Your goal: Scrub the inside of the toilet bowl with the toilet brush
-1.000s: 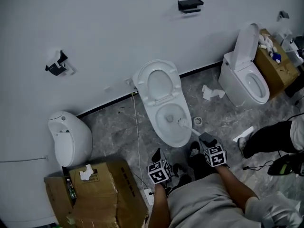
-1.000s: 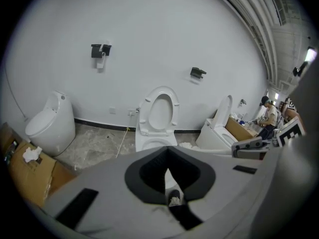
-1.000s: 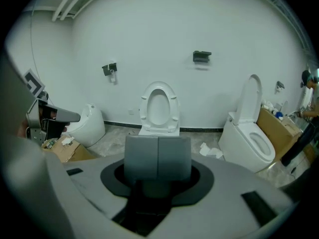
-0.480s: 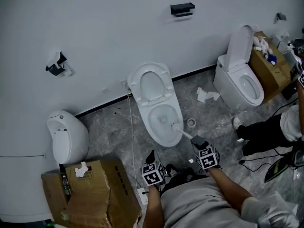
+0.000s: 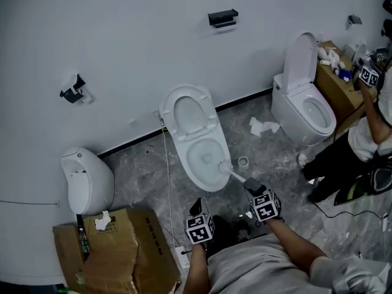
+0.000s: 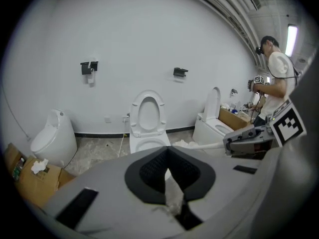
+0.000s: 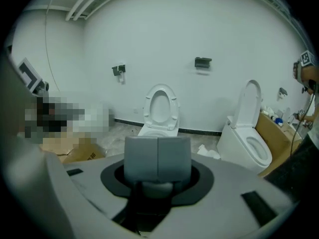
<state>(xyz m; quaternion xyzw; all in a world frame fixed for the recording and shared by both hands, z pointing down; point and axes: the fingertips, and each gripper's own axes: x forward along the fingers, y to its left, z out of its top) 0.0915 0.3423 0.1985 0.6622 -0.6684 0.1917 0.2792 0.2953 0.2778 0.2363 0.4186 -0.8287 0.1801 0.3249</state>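
The white toilet (image 5: 211, 179) stands against the wall with its lid up. A toilet brush (image 5: 224, 166) rests its white head at the bowl's near right side. Its handle runs back to my right gripper (image 5: 253, 187), which is shut on the grey handle end (image 7: 157, 156). In the left gripper view the brush (image 6: 185, 144) lies level over the bowl (image 6: 148, 144). My left gripper (image 5: 196, 208) hovers in front of the toilet, left of the right one. Its jaws meet at the tips (image 6: 168, 169), and I cannot tell what the pale strip between the pads is.
A second toilet (image 5: 294, 112) stands at the right, with another person (image 5: 367, 133) beside it. A white urinal-like fixture (image 5: 86, 179) and a cardboard box (image 5: 116, 250) sit at the left. Crumpled paper (image 5: 262, 127), a small round fitting (image 5: 243, 162) and a cable (image 5: 166, 176) lie on the floor.
The brush head has slid a little toward the bowl's near right side. My left gripper has shifted right, closer to the toilet's front. The person at the right has stood up with an arm raised.
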